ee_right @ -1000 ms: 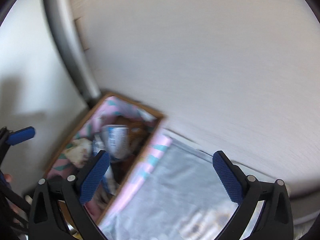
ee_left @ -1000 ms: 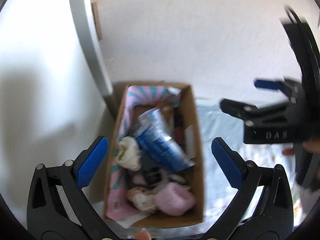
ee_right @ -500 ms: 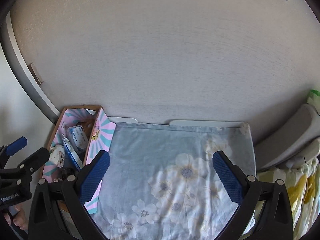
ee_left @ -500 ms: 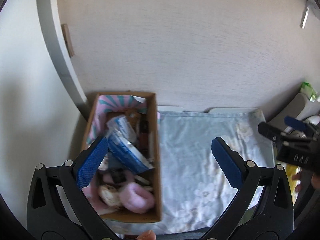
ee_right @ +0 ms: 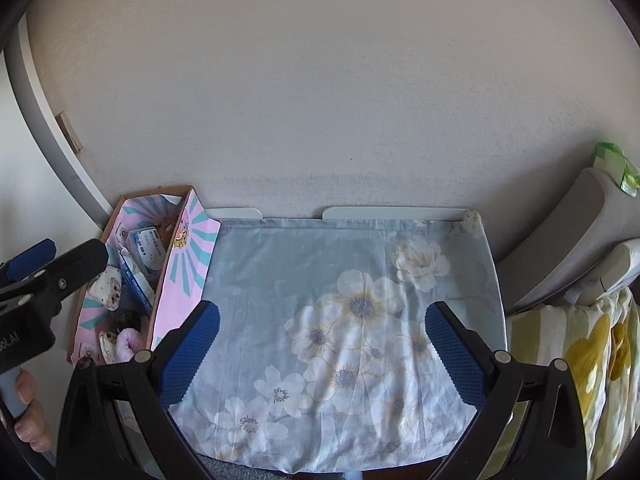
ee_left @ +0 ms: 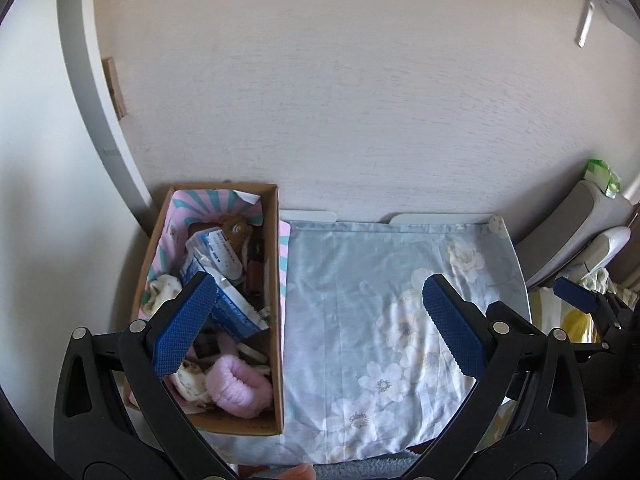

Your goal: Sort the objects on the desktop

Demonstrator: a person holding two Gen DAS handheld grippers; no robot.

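A cardboard box with a pink and teal liner stands at the table's left edge against the wall. Inside it lie a blue and white packet, a pink fluffy band, pale soft toys and small dark items. My left gripper hangs open above the box's right wall and the cloth, nothing between its fingers. My right gripper is open over the middle of the floral cloth, also holding nothing. The left gripper also shows at the left edge of the right wrist view.
A light blue floral cloth covers the small white table against a pale wall. To the right are grey cushions, a yellow floral bedcover and a green packet. A grey frame runs up the left.
Both grippers have pulled back and swung right from the box, so the whole table now shows. Both stay open and hold nothing.
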